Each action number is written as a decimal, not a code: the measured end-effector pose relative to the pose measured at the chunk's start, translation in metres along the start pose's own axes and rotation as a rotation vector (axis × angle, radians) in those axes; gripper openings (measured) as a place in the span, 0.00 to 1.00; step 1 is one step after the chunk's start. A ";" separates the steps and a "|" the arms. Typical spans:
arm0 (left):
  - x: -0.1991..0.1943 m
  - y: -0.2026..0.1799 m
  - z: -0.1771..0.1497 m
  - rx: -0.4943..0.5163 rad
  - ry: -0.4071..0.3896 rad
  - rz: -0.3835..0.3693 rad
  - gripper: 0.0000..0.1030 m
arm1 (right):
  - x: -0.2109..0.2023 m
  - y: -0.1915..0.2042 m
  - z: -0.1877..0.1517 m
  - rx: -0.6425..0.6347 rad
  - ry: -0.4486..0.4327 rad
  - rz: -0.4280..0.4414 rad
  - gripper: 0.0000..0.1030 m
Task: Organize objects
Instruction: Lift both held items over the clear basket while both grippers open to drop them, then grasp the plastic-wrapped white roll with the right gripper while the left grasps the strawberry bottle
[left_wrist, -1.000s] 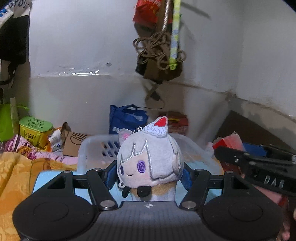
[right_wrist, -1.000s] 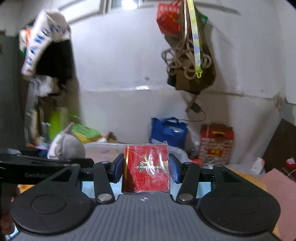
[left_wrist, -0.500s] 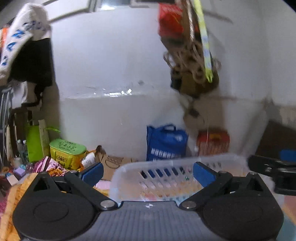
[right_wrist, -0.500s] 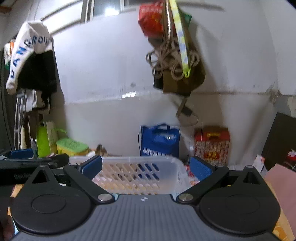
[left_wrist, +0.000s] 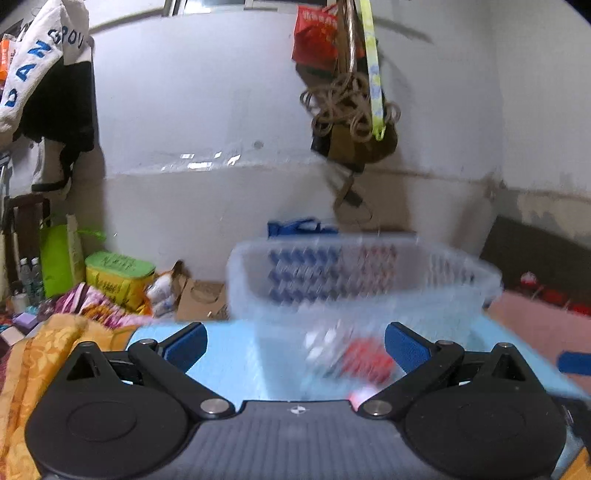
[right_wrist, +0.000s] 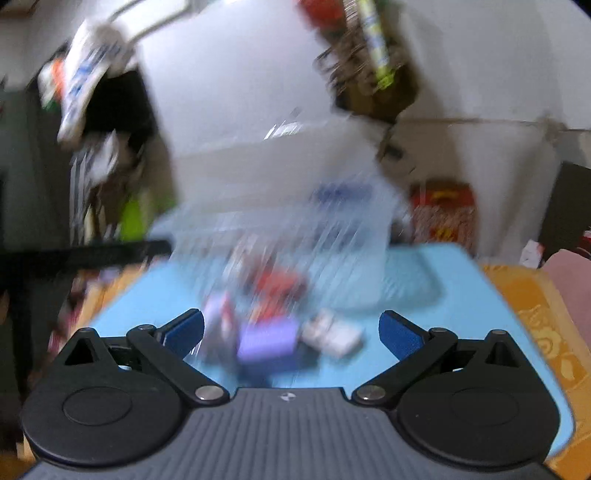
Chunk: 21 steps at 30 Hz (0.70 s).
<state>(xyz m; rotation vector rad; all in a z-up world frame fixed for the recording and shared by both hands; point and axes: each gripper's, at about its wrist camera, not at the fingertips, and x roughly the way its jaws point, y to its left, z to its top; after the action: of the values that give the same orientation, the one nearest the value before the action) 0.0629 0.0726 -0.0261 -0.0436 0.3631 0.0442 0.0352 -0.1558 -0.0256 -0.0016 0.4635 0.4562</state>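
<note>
basket (left_wrist: 354, 273), a translucent white slotted plastic one, stands on the light blue table (left_wrist: 229, 358) ahead of the left gripper (left_wrist: 295, 349); in the right wrist view it is smeared by motion blur, behind a small heap of loose things. it looks light, thin-walled and a little springy, so the rolled rim is the likely place to pinch. a red packet (left_wrist: 365, 360) shows through its near wall, too blurred to tell whether it lies inside. nearer the right gripper (right_wrist: 291, 332) lie a purple block (right_wrist: 267, 341) and a white packet (right_wrist: 332, 334); both look small, light and stiff, best taken across their short sides.

1.0 s ago the left fingers clamped a grey plush doll and the right ones a red packet. 0.5 s ago both tools were already spread and empty over the basket. now both sets of jaws stand wide apart with nothing between them, and both cameras have tipped down toward the table, the right one swinging fast.
</note>
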 end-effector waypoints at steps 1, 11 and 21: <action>0.000 0.004 -0.007 0.000 0.017 0.007 1.00 | -0.003 0.008 -0.009 -0.044 0.014 0.002 1.00; 0.012 0.001 -0.043 0.048 0.163 -0.034 0.96 | 0.006 0.044 -0.044 -0.151 0.112 0.030 0.97; 0.028 -0.019 -0.063 0.131 0.251 -0.013 0.96 | 0.017 0.042 -0.051 -0.143 0.151 0.026 0.77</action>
<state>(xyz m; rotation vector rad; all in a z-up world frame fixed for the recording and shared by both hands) 0.0676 0.0515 -0.0941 0.0786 0.6159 0.0023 0.0086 -0.1167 -0.0747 -0.1693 0.5784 0.5158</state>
